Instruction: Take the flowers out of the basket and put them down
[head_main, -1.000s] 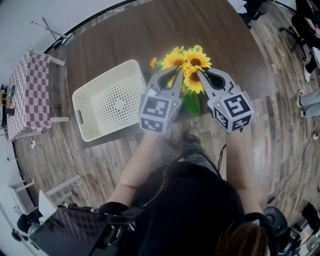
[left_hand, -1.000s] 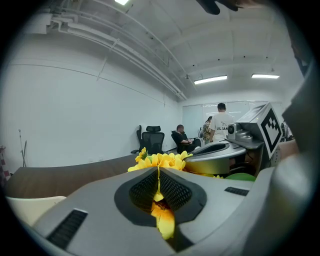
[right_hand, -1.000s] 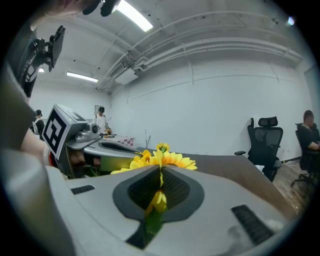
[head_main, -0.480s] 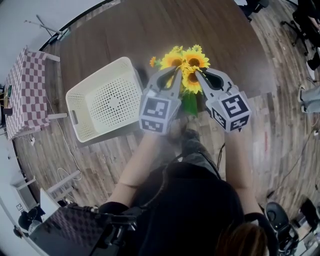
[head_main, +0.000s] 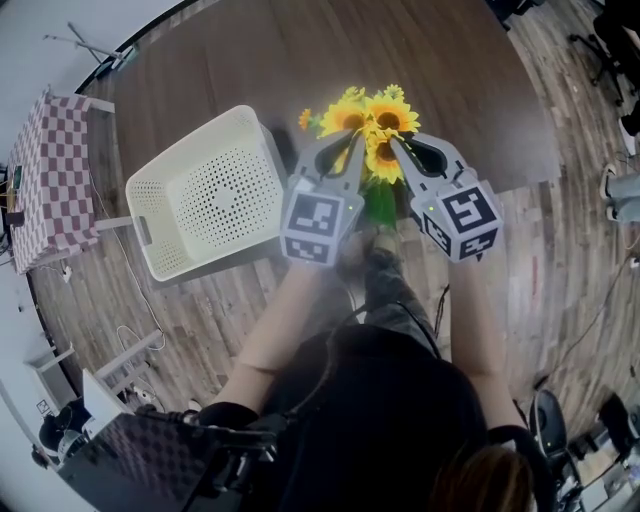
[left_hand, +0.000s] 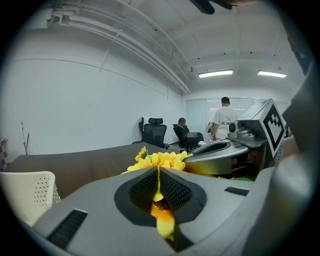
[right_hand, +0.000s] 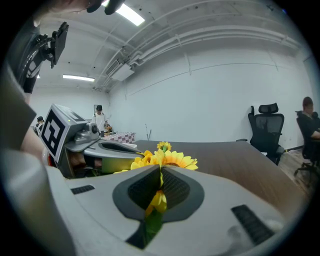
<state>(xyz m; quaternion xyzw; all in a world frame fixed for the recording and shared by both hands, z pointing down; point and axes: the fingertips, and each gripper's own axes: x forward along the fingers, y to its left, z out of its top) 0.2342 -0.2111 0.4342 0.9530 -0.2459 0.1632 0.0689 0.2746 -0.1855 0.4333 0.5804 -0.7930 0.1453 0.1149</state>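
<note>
A bunch of yellow sunflowers (head_main: 370, 120) with green leaves hangs over the near part of the dark wooden table (head_main: 230, 70), to the right of the basket. My left gripper (head_main: 350, 145) is shut on the bunch from the left, with yellow petals (left_hand: 162, 217) pinched between its pads. From the right, my right gripper (head_main: 398, 148) is shut on it too, holding a petal and a green leaf (right_hand: 156, 207). The blooms (left_hand: 157, 160) stick out past both sets of jaws. The cream perforated basket (head_main: 205, 190) lies empty at the left.
The table's front edge runs just under the grippers, with plank floor (head_main: 560, 260) beyond it. A checkered-cloth stand (head_main: 50, 180) is at the far left. Office chairs (right_hand: 267, 125) and a standing person (left_hand: 224, 120) are in the background.
Both grippers have sunk a little toward the table with the bunch between them. Their grips are unchanged. The basket sits further left in the head view.
</note>
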